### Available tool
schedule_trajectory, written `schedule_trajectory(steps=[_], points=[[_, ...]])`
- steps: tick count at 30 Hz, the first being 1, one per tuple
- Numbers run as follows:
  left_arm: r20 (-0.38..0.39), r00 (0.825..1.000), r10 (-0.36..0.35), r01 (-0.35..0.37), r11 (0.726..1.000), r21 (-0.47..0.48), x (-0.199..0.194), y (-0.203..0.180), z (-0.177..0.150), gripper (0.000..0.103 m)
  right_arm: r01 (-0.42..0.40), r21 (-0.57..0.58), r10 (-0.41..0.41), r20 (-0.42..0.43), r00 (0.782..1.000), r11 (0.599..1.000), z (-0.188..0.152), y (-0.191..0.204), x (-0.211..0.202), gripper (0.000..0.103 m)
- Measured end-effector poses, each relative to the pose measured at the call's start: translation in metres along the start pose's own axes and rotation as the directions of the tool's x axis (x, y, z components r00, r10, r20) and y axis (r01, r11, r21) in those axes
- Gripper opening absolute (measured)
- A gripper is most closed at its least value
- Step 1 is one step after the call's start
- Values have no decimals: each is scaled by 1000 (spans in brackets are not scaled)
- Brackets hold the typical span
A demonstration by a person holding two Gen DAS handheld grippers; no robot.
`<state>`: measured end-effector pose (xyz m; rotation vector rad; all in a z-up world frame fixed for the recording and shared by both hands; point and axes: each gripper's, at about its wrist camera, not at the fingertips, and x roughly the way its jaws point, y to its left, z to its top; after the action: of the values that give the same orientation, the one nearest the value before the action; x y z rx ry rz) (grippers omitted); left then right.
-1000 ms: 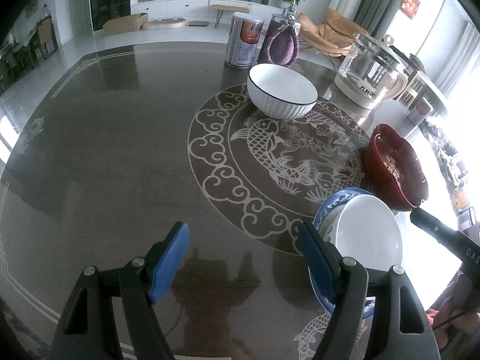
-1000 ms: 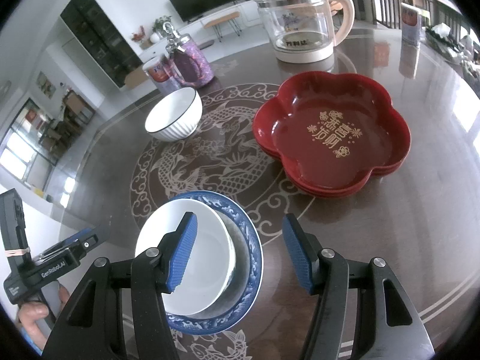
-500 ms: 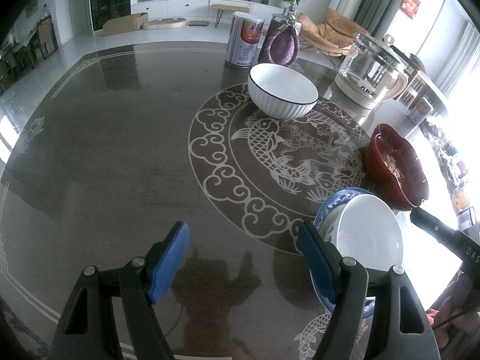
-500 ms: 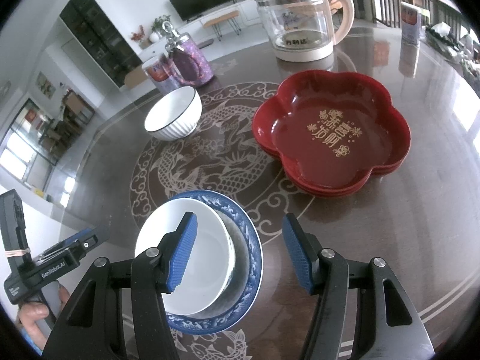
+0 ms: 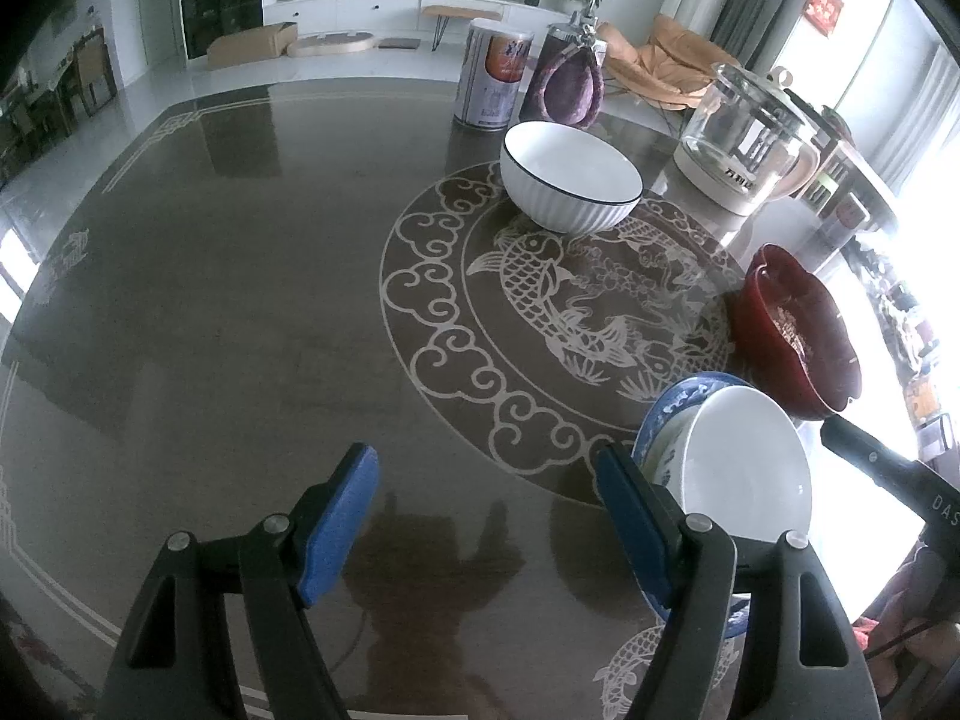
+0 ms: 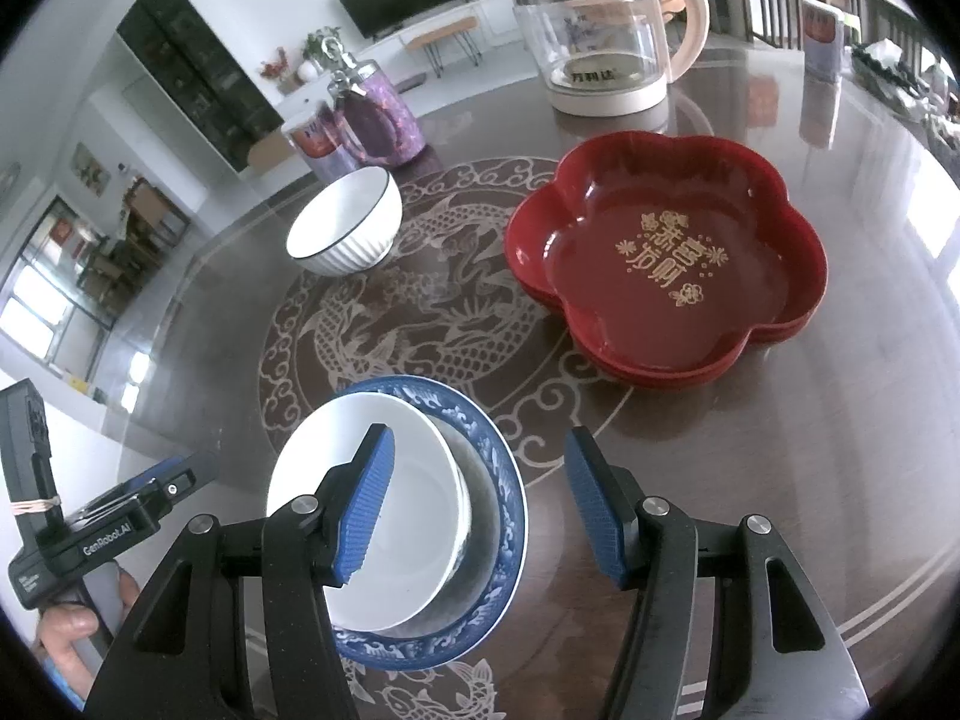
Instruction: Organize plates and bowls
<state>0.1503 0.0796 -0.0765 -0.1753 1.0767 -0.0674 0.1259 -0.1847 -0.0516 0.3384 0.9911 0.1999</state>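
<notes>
A white plate [image 6: 414, 510] lies on a blue-rimmed plate [image 6: 504, 480] near the table's front edge. My right gripper [image 6: 480, 504] hovers open above their right side, nothing between its blue pads. Red flower-shaped dishes [image 6: 666, 264] are stacked to the right. A white ribbed bowl with a dark rim [image 6: 348, 228] stands further back. In the left wrist view my left gripper [image 5: 486, 516] stands open over bare table, with the white plate [image 5: 750, 468] on the blue-rimmed plate [image 5: 666, 414] just right of it, the red dishes [image 5: 798, 336] beyond and the white bowl [image 5: 570, 174] at the back.
A glass kettle [image 6: 606, 30], a purple jar [image 6: 378, 114] and a tin can [image 5: 495, 81] stand at the far side of the dark glass table [image 5: 240, 300]. A person's hand [image 6: 66, 618] holds the left gripper's handle at lower left.
</notes>
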Motion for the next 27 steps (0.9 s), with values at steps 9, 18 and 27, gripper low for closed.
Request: schedule_trajectory(steps=[9, 18, 27], points=[[-8, 1000, -4, 4, 1000, 13, 4, 0, 2, 75, 1, -6, -1, -3, 1000, 1000, 1, 1, 1, 62], [34, 996, -82, 84, 995, -49, 12, 6, 100, 75, 30, -67, -31, -2, 1000, 997, 82, 14, 2, 62], [-63, 998, -10, 4, 994, -105, 88, 6, 168, 74, -66, 7, 66, -188, 980, 998, 152, 46, 85, 63]])
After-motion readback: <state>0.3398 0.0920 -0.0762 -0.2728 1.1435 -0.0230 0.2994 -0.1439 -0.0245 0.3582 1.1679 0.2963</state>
